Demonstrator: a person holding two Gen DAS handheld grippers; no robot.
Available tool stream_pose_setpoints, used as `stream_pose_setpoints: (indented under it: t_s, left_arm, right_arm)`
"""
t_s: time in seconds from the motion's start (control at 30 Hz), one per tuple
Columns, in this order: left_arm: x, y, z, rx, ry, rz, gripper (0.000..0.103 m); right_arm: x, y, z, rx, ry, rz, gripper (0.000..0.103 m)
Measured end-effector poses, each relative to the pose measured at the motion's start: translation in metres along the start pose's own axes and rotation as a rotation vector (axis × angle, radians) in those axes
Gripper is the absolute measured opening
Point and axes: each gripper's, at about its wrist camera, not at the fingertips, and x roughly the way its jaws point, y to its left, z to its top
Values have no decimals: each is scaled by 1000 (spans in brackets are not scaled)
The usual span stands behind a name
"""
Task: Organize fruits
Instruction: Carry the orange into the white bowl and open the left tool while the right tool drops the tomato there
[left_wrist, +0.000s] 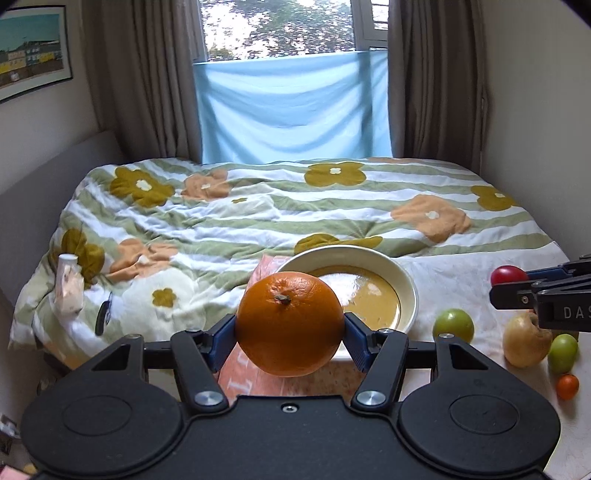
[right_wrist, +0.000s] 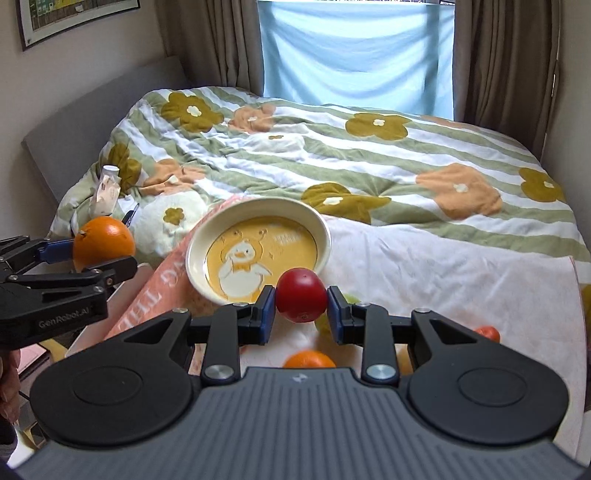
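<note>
My left gripper (left_wrist: 290, 326) is shut on a large orange (left_wrist: 290, 323), held in the air in front of the cream bowl (left_wrist: 404, 280). In the right wrist view that orange (right_wrist: 103, 245) shows at the left, above the left gripper (right_wrist: 105, 254). My right gripper (right_wrist: 301, 306) is shut on a small red fruit (right_wrist: 301, 295), raised just before the bowl (right_wrist: 255, 210), which has a yellow inside with a duck picture. Seen from the left wrist, the red fruit (left_wrist: 508, 275) sits at the tip of the right gripper (left_wrist: 511, 280).
On the white cloth lie two green fruits (left_wrist: 452, 325) (left_wrist: 561, 352), a bitten pale apple (left_wrist: 524, 345) and a small orange fruit (left_wrist: 567, 386). Another orange (right_wrist: 308, 360) lies under my right gripper. A pink box (right_wrist: 162, 291) supports the bowl. A floral duvet (left_wrist: 258, 206) covers the bed, with a small white bottle (left_wrist: 68, 284) at its left.
</note>
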Motion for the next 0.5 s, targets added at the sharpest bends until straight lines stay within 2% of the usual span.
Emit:
stream_pose_setpoints:
  t_s: [0.23,0.5]
  left_arm:
    - [55,4,26,85,15,-86,66]
    - [127,-4,42,177,41,-160,66]
  right_arm:
    - [47,7,31,24,-4,-35,45]
    - [112,-10,58,65,23,-80,45]
